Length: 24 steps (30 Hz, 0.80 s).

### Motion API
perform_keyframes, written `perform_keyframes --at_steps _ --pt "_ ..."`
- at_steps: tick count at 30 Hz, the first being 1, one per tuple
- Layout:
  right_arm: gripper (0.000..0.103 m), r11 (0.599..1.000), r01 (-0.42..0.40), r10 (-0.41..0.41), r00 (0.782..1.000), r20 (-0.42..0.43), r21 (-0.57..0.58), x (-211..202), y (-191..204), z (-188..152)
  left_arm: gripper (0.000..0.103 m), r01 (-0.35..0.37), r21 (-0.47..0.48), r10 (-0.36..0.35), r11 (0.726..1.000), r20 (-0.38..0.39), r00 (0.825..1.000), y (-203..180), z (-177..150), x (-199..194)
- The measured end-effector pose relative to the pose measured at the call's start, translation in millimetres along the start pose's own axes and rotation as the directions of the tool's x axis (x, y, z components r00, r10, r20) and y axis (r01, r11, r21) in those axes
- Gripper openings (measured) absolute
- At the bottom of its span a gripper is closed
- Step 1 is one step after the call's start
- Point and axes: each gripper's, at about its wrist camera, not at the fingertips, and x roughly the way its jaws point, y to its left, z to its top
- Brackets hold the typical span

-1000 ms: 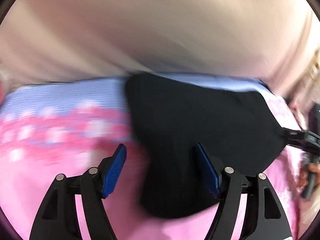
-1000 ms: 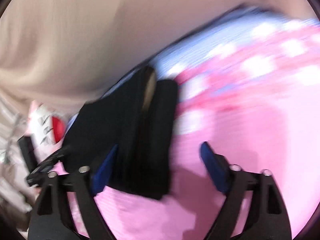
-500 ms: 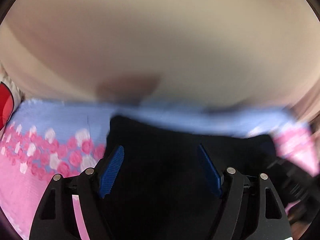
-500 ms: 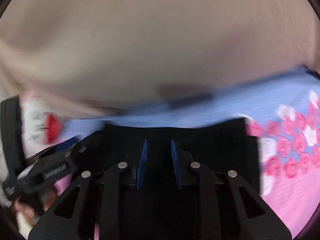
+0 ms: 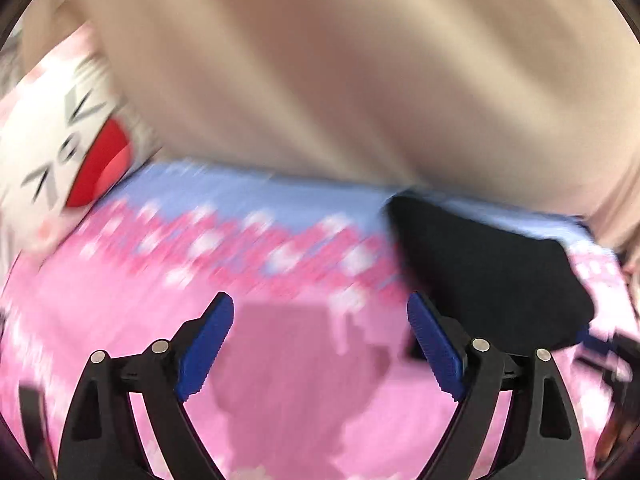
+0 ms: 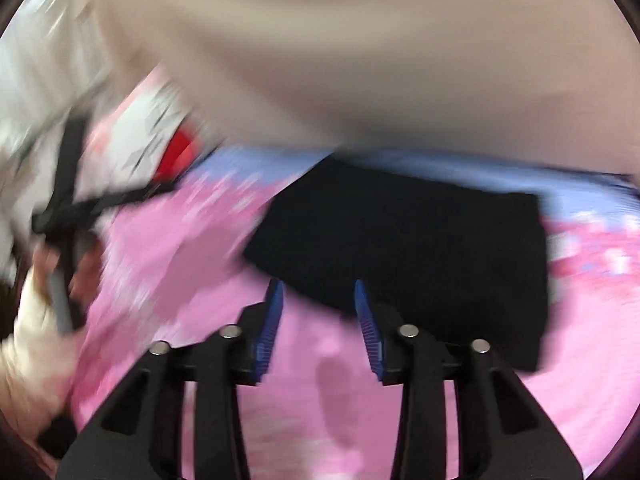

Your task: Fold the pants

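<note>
Left wrist view, from its left edge: a white pillow (image 5: 60, 148) with a red patch and black marks lies against the beige curtain (image 5: 340, 80) that fills the upper part. Below them spreads the pink bedspread (image 5: 120, 300) with a floral band and a pale blue strip along its far edge. The left gripper (image 5: 320, 340) hangs over bare pink cloth with its blue pads spread wide and nothing between them. To its right the black pants (image 5: 488, 276), folded into a compact dark block, lie flat on the bedspread near the blue strip, just beyond the right pad; whether pad and cloth touch is lost in blur.

Right wrist view, from the left: a hand (image 6: 36, 352) holds the other black tool, then comes the pillow (image 6: 156, 140), all smeared by motion. The right gripper (image 6: 320, 320) sits at centre, its pads a narrow gap apart and holding nothing, pink bedspread (image 6: 180, 272) showing between them. The pants (image 6: 420, 256) lie just ahead and to the right, their near edge close to the fingertips.
</note>
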Motion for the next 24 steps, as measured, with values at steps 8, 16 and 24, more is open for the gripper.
perform_keyframes --at_steps 8,16,24 --pt "0.037 0.996 0.043 -0.031 0.987 -0.156 0.076 117 37 20 0.086 0.002 -0.161 -0.013 0.987 -0.063 0.998 33 -43 30" --pt "0.027 0.956 -0.188 0.169 0.981 0.100 0.227 105 19 38 0.086 0.041 -0.186 -0.041 0.982 0.004 0.999 35 -46 23" --pt "0.024 0.971 -0.230 0.230 0.973 0.014 0.071 61 38 29 0.086 0.013 -0.263 -0.031 0.965 -0.064 0.997 65 -50 38"
